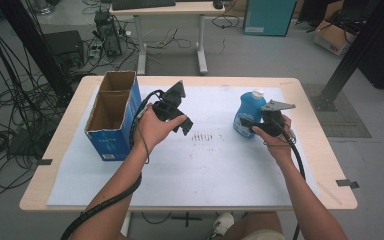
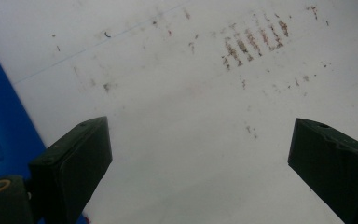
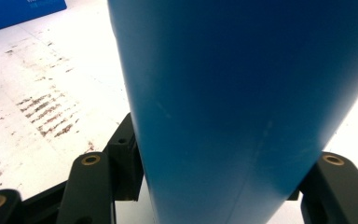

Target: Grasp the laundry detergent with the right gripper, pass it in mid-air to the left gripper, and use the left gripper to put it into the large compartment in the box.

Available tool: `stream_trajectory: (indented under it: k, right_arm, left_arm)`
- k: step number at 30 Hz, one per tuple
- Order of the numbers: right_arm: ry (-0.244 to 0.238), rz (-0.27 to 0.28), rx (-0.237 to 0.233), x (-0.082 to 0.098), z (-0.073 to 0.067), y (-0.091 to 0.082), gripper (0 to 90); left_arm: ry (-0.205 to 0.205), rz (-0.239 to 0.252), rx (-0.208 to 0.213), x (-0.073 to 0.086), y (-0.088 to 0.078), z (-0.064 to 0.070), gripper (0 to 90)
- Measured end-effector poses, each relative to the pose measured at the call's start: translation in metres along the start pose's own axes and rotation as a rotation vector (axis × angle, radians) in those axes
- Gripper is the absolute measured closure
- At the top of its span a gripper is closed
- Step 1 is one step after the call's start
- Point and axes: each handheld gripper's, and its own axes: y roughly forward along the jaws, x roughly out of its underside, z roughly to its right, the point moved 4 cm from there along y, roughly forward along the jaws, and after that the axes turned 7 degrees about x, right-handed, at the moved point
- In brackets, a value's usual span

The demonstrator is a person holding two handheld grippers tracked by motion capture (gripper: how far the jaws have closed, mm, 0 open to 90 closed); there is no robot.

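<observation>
— Two grippers, one bottle: what has the right gripper (image 1: 258, 126) got?

— Its jaws pinch the blue bottle (image 1: 247, 113) from both sides. In the right gripper view the bottle's blue wall (image 3: 242, 102) stands between the black jaws, pressed at its base.

— Where is the bottle?

— Upright on the white mat (image 1: 200, 170), on the right half of the table (image 1: 325, 165), white cap up.

— And the left gripper (image 1: 182, 120)?

— Spread wide, nothing between the jaws. It hangs over the mat (image 2: 182, 116) just beside the open blue box (image 1: 112, 115), well apart from the bottle. Brown marks (image 1: 203, 136) lie on the mat between the two grippers.
</observation>
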Motion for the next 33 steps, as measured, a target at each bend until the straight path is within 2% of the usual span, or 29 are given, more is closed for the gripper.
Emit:
stream_trajectory:
  k: [33]
  right_arm:
    - [-0.001,0.001,-0.002,0.0001,0.0004,0.0,42.3]
  left_arm:
    - [0.009,0.0,-0.005,-0.0015,-0.0027,0.0029,6.5]
